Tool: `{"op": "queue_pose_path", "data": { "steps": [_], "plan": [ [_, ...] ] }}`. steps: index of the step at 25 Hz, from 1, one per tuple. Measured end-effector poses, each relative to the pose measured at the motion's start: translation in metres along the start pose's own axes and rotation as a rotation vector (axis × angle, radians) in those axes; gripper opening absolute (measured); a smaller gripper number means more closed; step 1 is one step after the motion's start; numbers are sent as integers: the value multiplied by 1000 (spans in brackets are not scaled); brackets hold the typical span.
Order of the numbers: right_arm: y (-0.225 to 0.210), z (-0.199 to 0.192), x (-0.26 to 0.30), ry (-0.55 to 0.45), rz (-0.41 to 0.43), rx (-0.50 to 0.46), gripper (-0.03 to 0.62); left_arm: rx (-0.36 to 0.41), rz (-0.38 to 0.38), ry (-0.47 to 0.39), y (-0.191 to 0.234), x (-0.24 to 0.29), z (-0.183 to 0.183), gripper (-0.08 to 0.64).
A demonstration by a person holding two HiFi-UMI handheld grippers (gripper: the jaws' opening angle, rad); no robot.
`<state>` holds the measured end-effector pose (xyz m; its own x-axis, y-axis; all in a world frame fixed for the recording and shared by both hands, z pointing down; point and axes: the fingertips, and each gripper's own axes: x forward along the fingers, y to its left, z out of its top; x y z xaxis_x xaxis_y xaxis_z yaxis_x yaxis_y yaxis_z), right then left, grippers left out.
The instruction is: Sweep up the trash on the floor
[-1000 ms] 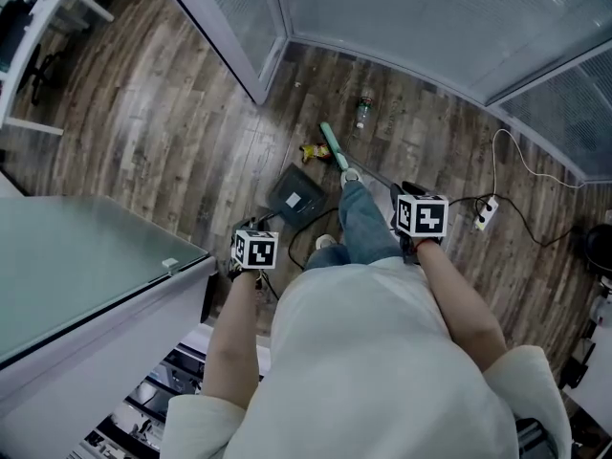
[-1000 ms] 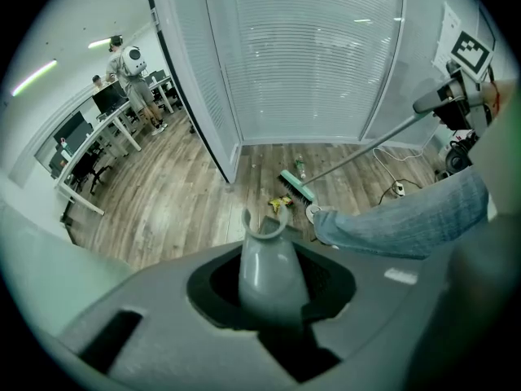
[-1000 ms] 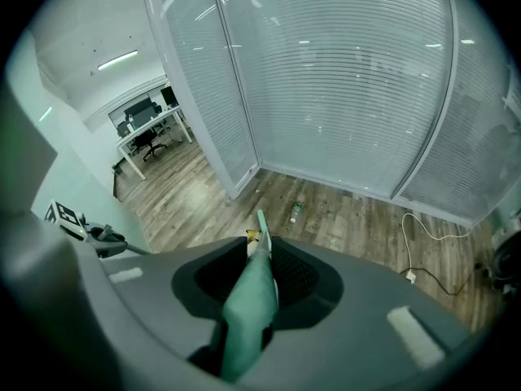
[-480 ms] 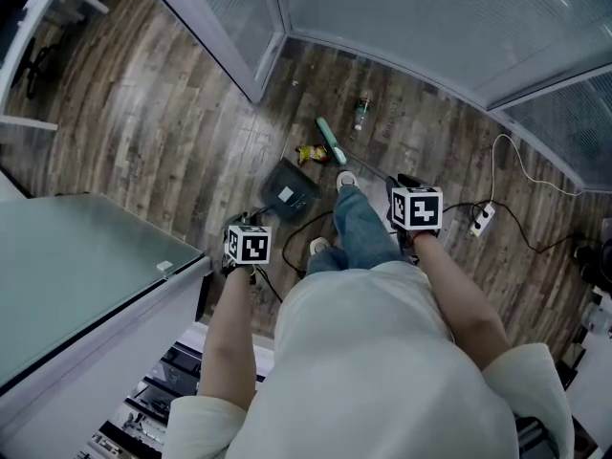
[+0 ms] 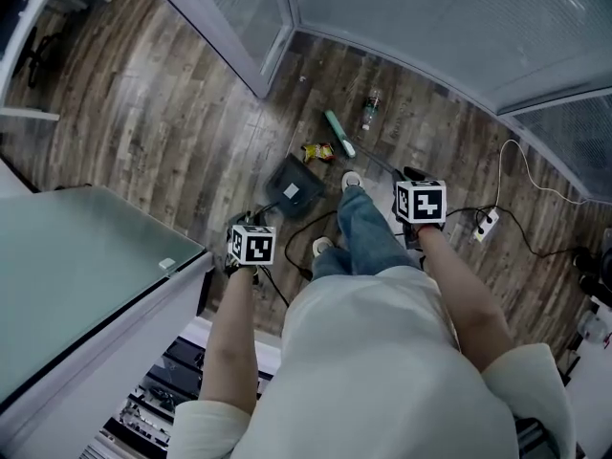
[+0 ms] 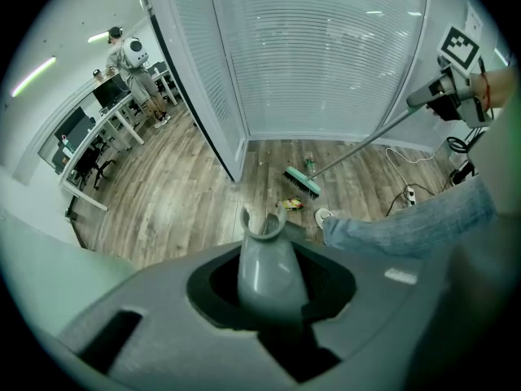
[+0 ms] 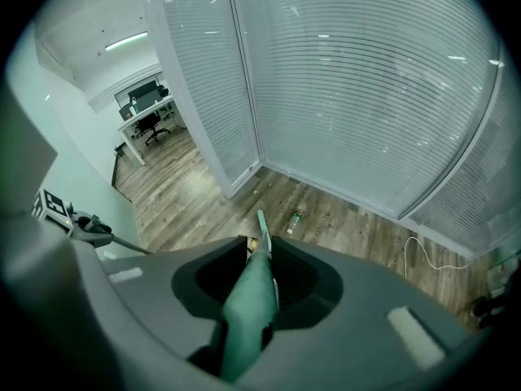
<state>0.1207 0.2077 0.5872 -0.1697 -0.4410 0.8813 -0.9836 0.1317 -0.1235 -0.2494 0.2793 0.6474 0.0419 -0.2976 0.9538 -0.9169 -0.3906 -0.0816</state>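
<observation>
Wood-grain plank floor (image 5: 143, 132) fills most of the head view, bounded from 11 to 2 o'clock by glass partition walls with lowered blinds (image 5: 430, 17), with a pale desk top (image 5: 76, 275) at 8 o'clock. A person in a light top and blue jeans (image 5: 368, 232) stands mid-frame, one white shoe (image 5: 351, 180) set forward. The left gripper (image 6: 270, 277) is clenched on the grey handle of a dark dustpan (image 5: 295, 187), whose tray rests on the floor just at 11 o'clock of the frame's centre. The right gripper (image 7: 251, 304) is clenched on the green handle of a broom (image 5: 338, 133); its shaft slants down to a green head lying on the planks at 12 o'clock. The trash sits around that head. A yellow crumpled wrapper (image 5: 317, 151) lies just beside it at its 8 o'clock, between broom head and dustpan, with the tray's mouth at the wrapper's 7 o'clock and a little apart from it. A clear plastic bottle (image 5: 370, 113) lies on its side near the head at its 1 o'clock. A white power strip (image 5: 486, 223) with trailing cables lies at 3 o'clock, well apart from the trash.
</observation>
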Motion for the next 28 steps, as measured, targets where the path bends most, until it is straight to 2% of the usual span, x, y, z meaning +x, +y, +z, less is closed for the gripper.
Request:
{"op": "queue_pose_path", "data": {
  "steps": [18, 28],
  "plan": [
    [-2, 22, 59, 57, -13, -87, 101, -4, 4, 15, 3, 5, 5, 94],
    [12, 25, 82, 51, -17, -191, 101, -2, 5, 14, 5, 7, 7, 94]
  ]
}}
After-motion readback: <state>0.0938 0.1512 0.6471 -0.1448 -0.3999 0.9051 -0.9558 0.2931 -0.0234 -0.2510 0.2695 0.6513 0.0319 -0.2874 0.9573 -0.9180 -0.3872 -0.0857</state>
